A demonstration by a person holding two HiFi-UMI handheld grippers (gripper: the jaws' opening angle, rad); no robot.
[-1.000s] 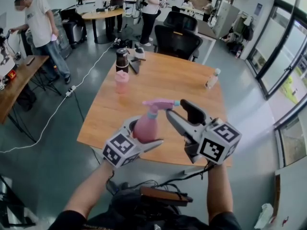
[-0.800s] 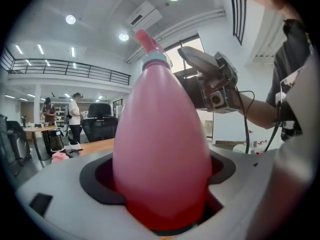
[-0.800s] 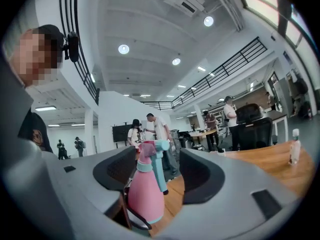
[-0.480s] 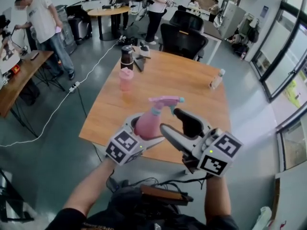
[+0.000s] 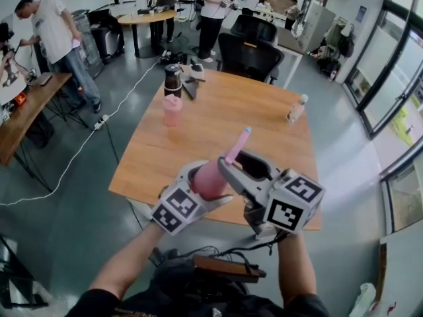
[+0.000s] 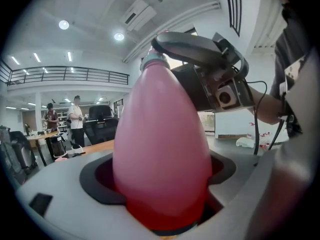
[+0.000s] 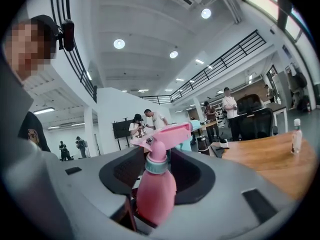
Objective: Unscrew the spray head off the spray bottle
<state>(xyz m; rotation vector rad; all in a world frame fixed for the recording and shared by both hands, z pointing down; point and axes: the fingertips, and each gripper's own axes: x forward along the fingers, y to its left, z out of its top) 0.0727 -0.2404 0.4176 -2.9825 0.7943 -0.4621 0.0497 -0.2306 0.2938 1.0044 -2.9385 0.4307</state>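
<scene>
The pink spray bottle (image 5: 210, 179) is held above the near table edge, its body wedged between the jaws of my left gripper (image 5: 206, 185), which is shut on it; in the left gripper view the bottle (image 6: 160, 149) fills the middle. My right gripper (image 5: 242, 168) comes in from the right at the bottle's top. Its jaws have just been closing and now sit against the teal collar (image 7: 156, 165) under the pink spray head (image 7: 167, 133). The spray head (image 5: 238, 144) sticks up above them. The bottle's base is hidden.
The wooden table (image 5: 251, 114) carries a pink cup (image 5: 171, 109), a dark tumbler (image 5: 172, 79) and a small clear bottle (image 5: 295, 108). A black office chair (image 5: 248, 48) stands behind it. People stand at the far desks, and a white cable (image 5: 79, 154) runs over the floor at left.
My right gripper has moved left onto the bottle's top and its jaws have narrowed around the neck. The spray head, sideways before, now points up and away.
</scene>
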